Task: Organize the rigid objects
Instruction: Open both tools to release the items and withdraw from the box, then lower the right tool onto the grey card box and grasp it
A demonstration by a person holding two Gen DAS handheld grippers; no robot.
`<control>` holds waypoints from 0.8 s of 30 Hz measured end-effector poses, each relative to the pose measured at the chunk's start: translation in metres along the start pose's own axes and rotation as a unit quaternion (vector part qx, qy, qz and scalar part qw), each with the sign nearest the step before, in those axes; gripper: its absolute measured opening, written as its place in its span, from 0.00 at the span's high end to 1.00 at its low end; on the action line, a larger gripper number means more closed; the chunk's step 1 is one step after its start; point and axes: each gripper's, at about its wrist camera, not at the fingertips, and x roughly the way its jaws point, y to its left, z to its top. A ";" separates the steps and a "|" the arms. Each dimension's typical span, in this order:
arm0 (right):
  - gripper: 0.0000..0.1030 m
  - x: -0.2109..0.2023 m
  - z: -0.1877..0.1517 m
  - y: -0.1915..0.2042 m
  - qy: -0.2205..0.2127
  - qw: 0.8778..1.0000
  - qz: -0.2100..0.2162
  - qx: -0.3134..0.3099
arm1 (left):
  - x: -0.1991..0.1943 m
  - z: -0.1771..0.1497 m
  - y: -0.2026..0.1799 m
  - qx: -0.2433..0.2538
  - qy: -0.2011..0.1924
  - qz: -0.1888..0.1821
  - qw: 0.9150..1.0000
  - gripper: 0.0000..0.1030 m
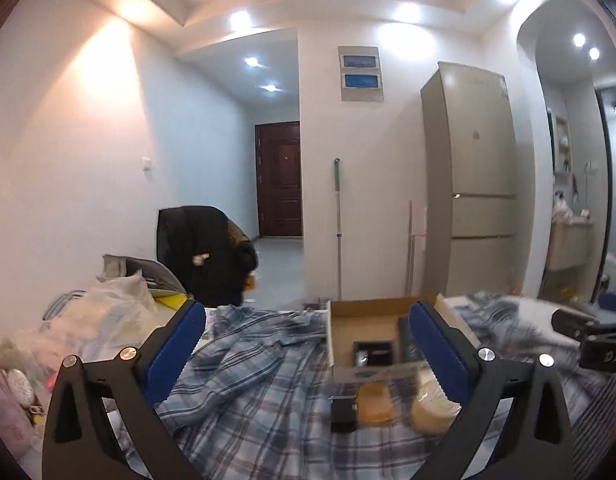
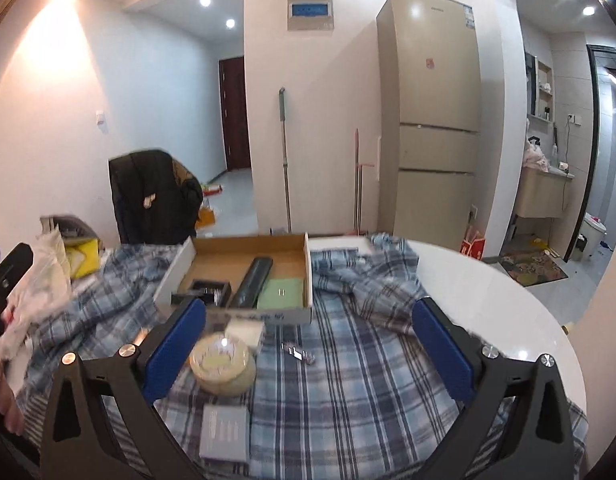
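I have the bench (image 2: 488, 300) under a plaid cloth (image 2: 348, 360), the box (image 2: 249, 246) part-filled. Both hand-held grippers, left (image 1: 308, 344) and right (image 2: 308, 340), hang released and empty, so I judge I'm between picks; next comes the tape roll (image 2: 221, 364) just before the box.

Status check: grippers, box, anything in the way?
Left gripper and right gripper open, empty. Cardboard box holds three items. Tape roll loose on plaid cloth. Path clear.

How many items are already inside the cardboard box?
3. A small black box at the near left, a long dark case lying in the middle, and a green card at the near right. Smaller things may be hidden behind the near wall.
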 end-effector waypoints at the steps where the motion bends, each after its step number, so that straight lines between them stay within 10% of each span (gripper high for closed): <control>1: 0.00 0.001 -0.004 0.001 0.006 1.000 -0.004 -0.004 | 0.001 -0.005 0.000 0.000 0.005 -0.014 1.000 0.00; 24: 0.00 0.028 -0.049 0.029 0.084 0.996 0.002 -0.032 | 0.015 -0.061 -0.011 0.004 0.030 -0.075 0.997 0.00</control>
